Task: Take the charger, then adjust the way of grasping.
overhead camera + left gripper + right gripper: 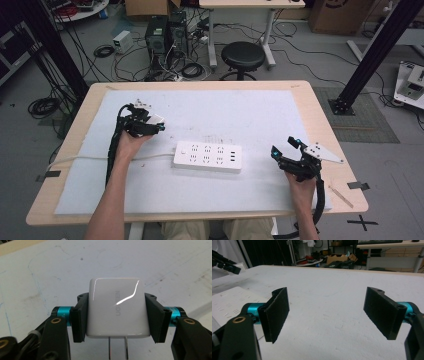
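A white power strip (208,156) lies in the middle of the table, its cord (80,160) running off to the left. My left gripper (150,125) hovers up and left of the strip, shut on a white wall charger (117,307). The charger's two metal prongs (117,347) point back toward the camera in the left gripper view. My right gripper (286,147) rests to the right of the strip, open, with nothing between its pads (277,313). The strip's corner (229,303) shows at the left of the right gripper view.
A white mat (210,115) covers most of the wooden table (320,125). Beyond the far edge stand a black stool (243,56), computer towers (165,35) and tangled cables on the floor. A black frame post (372,55) rises at the right.
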Action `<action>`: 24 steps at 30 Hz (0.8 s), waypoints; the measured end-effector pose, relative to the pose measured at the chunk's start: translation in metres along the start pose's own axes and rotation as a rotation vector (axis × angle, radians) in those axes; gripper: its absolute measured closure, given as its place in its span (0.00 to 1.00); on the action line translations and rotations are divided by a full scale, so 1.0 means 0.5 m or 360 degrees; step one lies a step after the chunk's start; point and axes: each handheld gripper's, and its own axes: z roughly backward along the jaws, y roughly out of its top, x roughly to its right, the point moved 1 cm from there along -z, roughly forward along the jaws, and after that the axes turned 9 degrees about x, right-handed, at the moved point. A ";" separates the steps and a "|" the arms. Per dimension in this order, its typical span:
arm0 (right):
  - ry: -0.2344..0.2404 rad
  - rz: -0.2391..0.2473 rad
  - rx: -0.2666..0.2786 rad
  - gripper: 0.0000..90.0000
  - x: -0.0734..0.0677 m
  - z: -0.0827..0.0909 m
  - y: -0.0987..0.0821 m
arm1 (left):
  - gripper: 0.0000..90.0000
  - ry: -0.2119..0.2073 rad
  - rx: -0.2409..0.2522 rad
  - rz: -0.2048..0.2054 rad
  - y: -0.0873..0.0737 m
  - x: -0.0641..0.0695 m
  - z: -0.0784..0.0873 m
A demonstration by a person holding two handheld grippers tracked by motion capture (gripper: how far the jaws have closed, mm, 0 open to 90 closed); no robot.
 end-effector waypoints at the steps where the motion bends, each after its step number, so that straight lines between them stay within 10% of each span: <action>1: 0.0002 0.0001 0.0000 0.23 0.001 -0.001 0.000 | 0.47 0.0000 0.0000 0.0000 0.000 0.000 0.000; 24: 0.0008 0.0011 -0.0094 0.23 -0.008 -0.010 -0.002 | 0.47 -0.0121 0.0190 -0.0154 0.016 0.107 0.106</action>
